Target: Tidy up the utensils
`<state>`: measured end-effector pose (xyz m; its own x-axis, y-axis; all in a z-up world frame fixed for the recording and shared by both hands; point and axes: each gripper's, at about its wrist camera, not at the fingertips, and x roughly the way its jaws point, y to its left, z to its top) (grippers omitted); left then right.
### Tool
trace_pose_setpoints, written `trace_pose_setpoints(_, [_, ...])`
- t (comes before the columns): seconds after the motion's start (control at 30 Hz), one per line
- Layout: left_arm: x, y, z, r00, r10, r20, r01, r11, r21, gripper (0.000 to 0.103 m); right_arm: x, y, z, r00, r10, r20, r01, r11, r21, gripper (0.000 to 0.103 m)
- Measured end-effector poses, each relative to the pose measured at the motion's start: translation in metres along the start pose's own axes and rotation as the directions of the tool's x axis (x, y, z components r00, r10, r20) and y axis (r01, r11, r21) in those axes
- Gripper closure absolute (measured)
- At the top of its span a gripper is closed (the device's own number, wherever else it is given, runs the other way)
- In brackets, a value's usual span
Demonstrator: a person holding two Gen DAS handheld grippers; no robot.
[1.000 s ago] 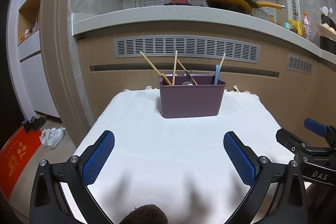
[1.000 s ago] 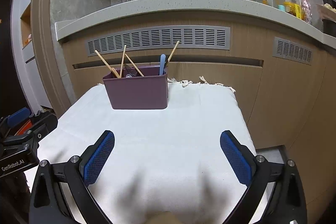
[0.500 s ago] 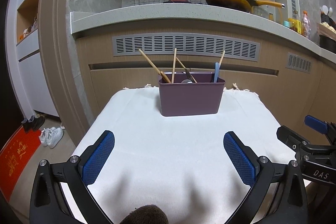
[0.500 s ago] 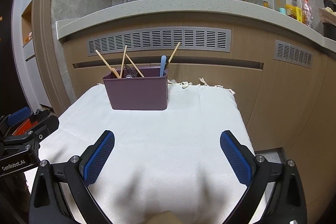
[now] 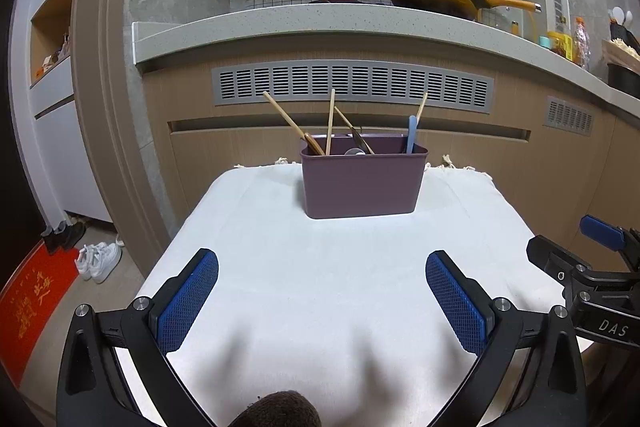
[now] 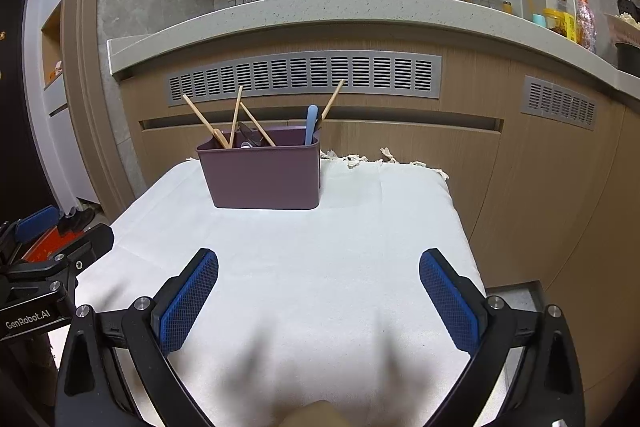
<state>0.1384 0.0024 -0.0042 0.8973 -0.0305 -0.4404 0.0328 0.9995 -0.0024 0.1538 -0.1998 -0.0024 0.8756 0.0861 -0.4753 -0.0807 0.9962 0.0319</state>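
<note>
Left gripper (image 5: 322, 301) spread wide, holding nothing, poised over near edge of white-clothed table (image 5: 328, 267). Right gripper (image 6: 319, 301) likewise wide and unloaded, alongside. Purple utensil holder (image 5: 362, 181) standing upright at far edge, well apart from both. Wooden chopsticks (image 5: 330, 121), blue-handled utensil (image 5: 411, 133) leaning inside holder.

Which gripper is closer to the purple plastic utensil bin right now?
Left, though only slightly. The left gripper faces the purple plastic utensil bin head-on across the white cloth. The right gripper hangs back and to the bin's right. Both are open and empty.
</note>
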Motion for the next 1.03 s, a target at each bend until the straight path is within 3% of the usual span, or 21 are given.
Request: trace_pose_setpoints(1.03, [-0.0037,0.0012,-0.0003,1.000,0.003,0.013,-0.003,1.000,0.015,0.000,-0.0031,0.0038,-0.0018,1.000,-0.002,0.012,0.002,1.000,0.004,0.002])
